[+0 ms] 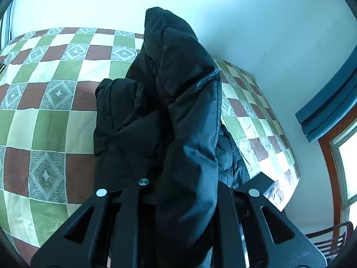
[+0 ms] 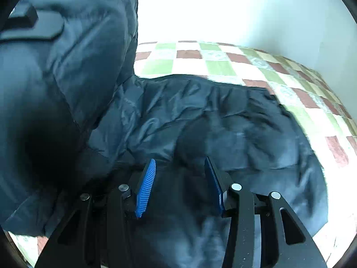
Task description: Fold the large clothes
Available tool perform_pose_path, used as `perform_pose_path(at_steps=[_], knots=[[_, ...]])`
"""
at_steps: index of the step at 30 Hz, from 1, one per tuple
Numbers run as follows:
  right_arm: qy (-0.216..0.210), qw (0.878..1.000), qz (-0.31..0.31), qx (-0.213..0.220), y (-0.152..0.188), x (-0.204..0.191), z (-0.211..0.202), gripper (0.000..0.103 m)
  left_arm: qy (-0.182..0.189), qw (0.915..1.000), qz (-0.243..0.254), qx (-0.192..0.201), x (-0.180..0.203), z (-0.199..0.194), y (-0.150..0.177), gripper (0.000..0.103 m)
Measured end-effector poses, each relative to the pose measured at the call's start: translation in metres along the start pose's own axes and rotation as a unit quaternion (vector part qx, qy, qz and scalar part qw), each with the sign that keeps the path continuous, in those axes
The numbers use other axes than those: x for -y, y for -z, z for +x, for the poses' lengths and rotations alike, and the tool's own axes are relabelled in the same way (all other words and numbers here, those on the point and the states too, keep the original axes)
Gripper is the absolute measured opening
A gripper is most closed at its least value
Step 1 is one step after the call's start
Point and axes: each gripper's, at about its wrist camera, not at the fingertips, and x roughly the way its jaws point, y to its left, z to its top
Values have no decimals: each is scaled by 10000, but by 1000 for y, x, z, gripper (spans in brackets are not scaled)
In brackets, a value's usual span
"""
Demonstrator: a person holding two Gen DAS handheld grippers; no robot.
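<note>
Over the bed [image 1: 44, 122], covered in a green, red and cream checked quilt, the left claw [image 1: 178, 201] is pinched nearly shut on a thick fold of a dark padded jacket [image 1: 178, 102]. Its pads are buried in the fabric, so the grip is read from how the cloth bunches between the arms and rises from them. The held part stands up in a tall lump in front of the lens, probably a sleeve or side panel, though the left wrist view is too filled with cloth to say which. Holding it high likely serves to clear the rest of the jacket, so the panel can be carried over and laid flat without dragging.

From the right wrist view, the jacket's main body [image 2: 223, 122] lies spread and wrinkled on the quilt, with bare quilt [image 2: 218, 64] beyond it toward the white wall [image 2: 267, 11]. The lifted part [image 2: 67, 67] hangs at the left of that view, and a black piece there looks like the left claw's body.

The right claw [image 2: 180, 185] is spread, blue ribbed pads [image 2: 146, 187] apart, with nothing between them. It hovers low over the near part of the jacket, pointing down at it. Judgement: it is free to pin or smooth the body while the left does the fold.

Fold looks early: one panel up, none laid flat yet. Risk is the slick puffy shell slipping or springing back once released.
</note>
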Motion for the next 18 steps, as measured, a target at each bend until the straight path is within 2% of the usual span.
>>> perform_pose_path(at_steps=[7,11,18], knots=[[368,9990,146,216,6,45,-22,46,14,10000,41,-13,38,25,9,15],[658,9968,264,359,7,76,-33,51,-27,9999,118,-19,63,46,18,15],[996,9933,499,306,16,120,-32,51,79,9995,223,-197,97,90,40,15]])
